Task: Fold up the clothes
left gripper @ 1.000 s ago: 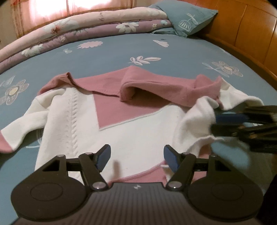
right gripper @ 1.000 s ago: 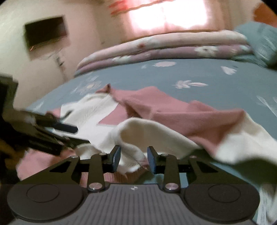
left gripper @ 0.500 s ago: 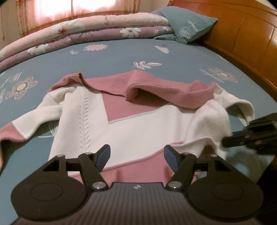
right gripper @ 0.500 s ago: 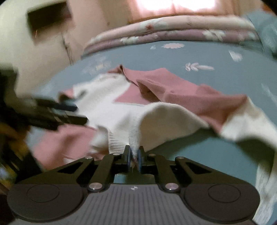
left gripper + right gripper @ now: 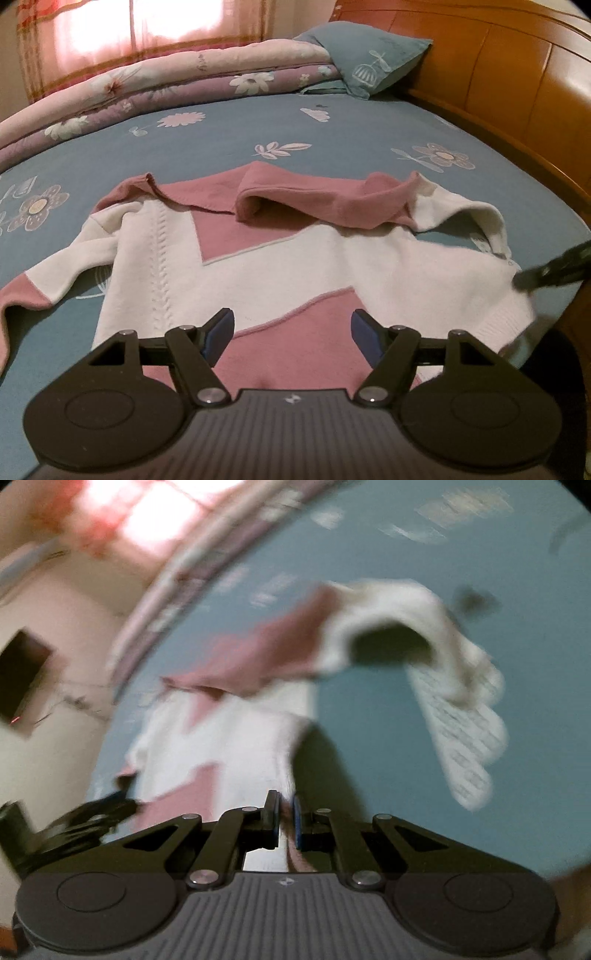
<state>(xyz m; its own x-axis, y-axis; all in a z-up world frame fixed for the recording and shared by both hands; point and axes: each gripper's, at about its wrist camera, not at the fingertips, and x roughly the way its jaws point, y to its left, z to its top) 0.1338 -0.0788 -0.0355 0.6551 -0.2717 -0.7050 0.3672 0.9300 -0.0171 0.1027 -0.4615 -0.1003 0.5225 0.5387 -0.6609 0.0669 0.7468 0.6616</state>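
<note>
Pinching the white edge of the sweater (image 5: 332,266) tight, the right gripper (image 5: 285,821) holds it just ahead of its tips; the left gripper (image 5: 291,334) hangs spread and empty above the hem; sleeves lie loose; no fold is made yet.

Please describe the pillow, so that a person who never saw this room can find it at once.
Start at the wooden headboard on the bed's right. The pillow leans in the far corner beside it, against the rolled quilts. It alone is teal with a white birdcage drawing; the quilts are pink and purple.
</note>
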